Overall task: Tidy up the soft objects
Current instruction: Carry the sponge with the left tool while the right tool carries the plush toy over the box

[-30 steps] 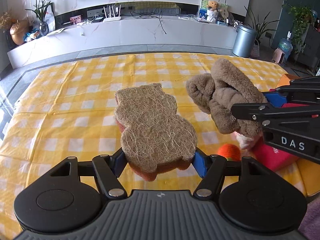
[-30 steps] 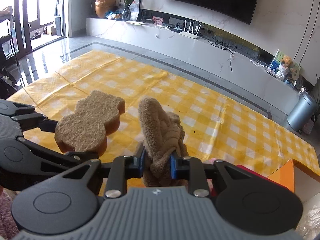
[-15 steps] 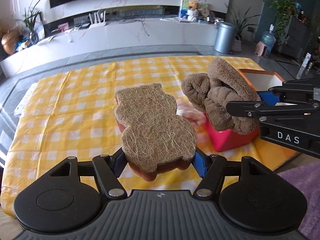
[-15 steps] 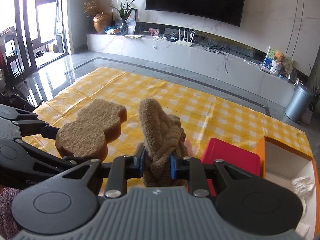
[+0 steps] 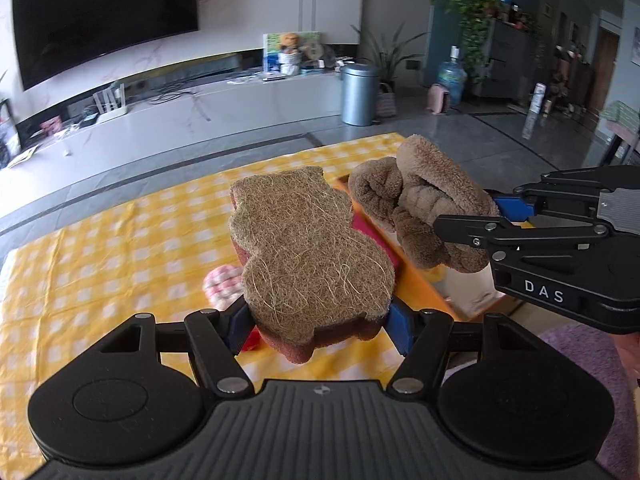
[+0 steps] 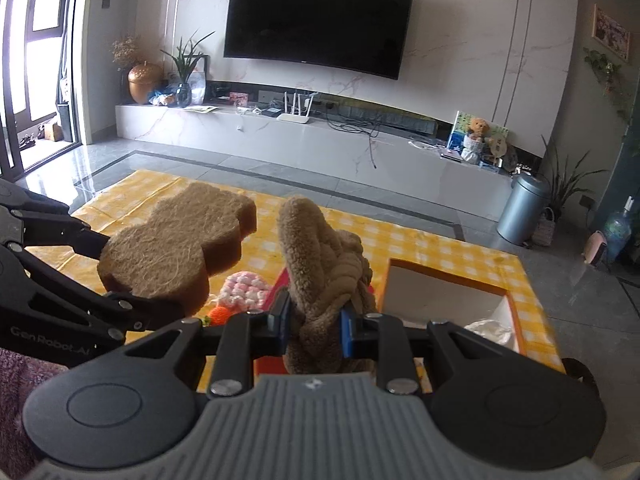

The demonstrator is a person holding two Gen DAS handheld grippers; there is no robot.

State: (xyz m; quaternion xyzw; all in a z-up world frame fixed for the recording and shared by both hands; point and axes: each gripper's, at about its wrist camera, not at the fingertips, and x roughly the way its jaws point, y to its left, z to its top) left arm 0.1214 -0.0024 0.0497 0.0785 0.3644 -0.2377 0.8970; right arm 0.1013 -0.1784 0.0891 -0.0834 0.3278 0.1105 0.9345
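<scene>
My left gripper (image 5: 318,322) is shut on a bear-shaped brown fibre sponge (image 5: 308,256) and holds it in the air above the yellow checked cloth (image 5: 120,248). The sponge also shows in the right wrist view (image 6: 176,248). My right gripper (image 6: 316,326) is shut on a knotted brown plush towel (image 6: 324,264), raised beside the sponge; it shows at the right in the left wrist view (image 5: 424,216). Below lie a pink-white crochet toy (image 6: 244,290) and an orange ball (image 6: 222,314).
An orange box with a white inside (image 6: 448,292) holds a crumpled white bag (image 6: 492,328). A red box (image 5: 376,236) lies next to it. A purple rug (image 5: 580,344) lies by the cloth's near edge. A TV bench and a grey bin (image 6: 520,208) stand beyond.
Both grippers have risen and turned right with their loads still held. The orange box and red box have come into view below them.
</scene>
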